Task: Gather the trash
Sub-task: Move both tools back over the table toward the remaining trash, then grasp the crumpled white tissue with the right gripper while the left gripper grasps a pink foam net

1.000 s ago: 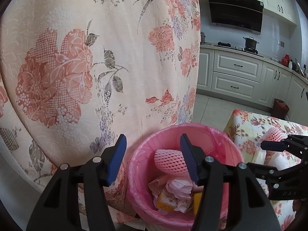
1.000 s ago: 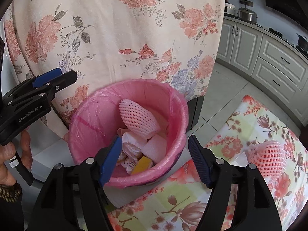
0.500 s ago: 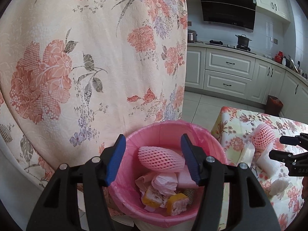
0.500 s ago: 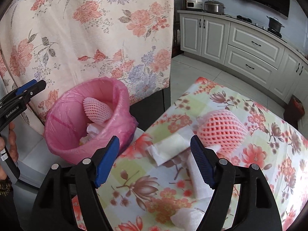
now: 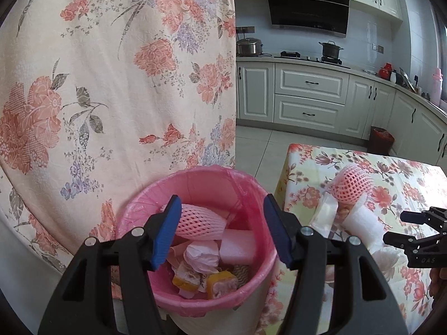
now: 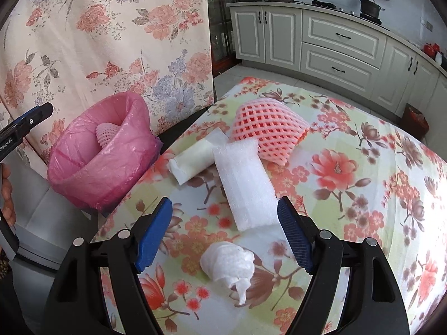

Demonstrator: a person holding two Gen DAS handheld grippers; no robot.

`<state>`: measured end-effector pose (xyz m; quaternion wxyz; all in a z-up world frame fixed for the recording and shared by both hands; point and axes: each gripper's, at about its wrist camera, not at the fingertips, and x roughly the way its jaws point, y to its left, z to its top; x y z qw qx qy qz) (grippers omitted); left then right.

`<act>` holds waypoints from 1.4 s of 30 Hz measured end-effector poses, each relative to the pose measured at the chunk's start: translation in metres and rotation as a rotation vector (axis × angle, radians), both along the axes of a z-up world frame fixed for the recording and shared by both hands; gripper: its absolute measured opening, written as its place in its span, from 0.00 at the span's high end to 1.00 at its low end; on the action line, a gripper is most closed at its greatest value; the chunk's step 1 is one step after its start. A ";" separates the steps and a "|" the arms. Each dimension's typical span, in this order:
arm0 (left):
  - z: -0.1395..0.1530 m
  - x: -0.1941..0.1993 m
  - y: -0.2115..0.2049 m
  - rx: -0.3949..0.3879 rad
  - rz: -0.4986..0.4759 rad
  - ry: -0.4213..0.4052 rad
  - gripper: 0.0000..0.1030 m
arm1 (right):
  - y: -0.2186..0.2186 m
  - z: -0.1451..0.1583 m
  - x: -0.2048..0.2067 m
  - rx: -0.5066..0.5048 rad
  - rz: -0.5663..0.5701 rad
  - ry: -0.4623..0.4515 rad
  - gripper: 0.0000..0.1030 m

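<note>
A bin with a pink liner (image 5: pixel 195 184) (image 6: pixel 92 173) stands beside the floral table (image 6: pixel 363 195). It holds a pink foam fruit net (image 5: pixel 198 223), wrappers and foam. On the table lie a pink foam net (image 6: pixel 268 128), a white foam sheet (image 6: pixel 245 187), a rolled white paper (image 6: pixel 192 159) and a crumpled white tissue (image 6: pixel 229 262). My left gripper (image 5: pixel 220 231) is open and empty above the bin. My right gripper (image 6: pixel 223 237) is open and empty over the table, with the tissue and the foam sheet's near end between its fingers.
A floral curtain (image 5: pixel 111 83) hangs right behind the bin. Kitchen cabinets (image 5: pixel 307 97) line the far wall, with a small red bin (image 5: pixel 381 139) on the tiled floor. The right gripper (image 5: pixel 413 231) shows at the right edge of the left wrist view.
My right gripper has swung from above the bin to over the table's trash. My left gripper has stayed above the bin, and its view has shifted slightly.
</note>
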<state>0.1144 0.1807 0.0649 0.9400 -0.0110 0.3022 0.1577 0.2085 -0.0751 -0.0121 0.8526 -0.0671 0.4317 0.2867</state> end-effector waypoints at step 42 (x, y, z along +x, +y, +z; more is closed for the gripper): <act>-0.038 0.062 -0.068 -0.102 -0.165 0.078 0.37 | -0.013 -0.040 -0.014 -0.009 0.053 0.094 0.66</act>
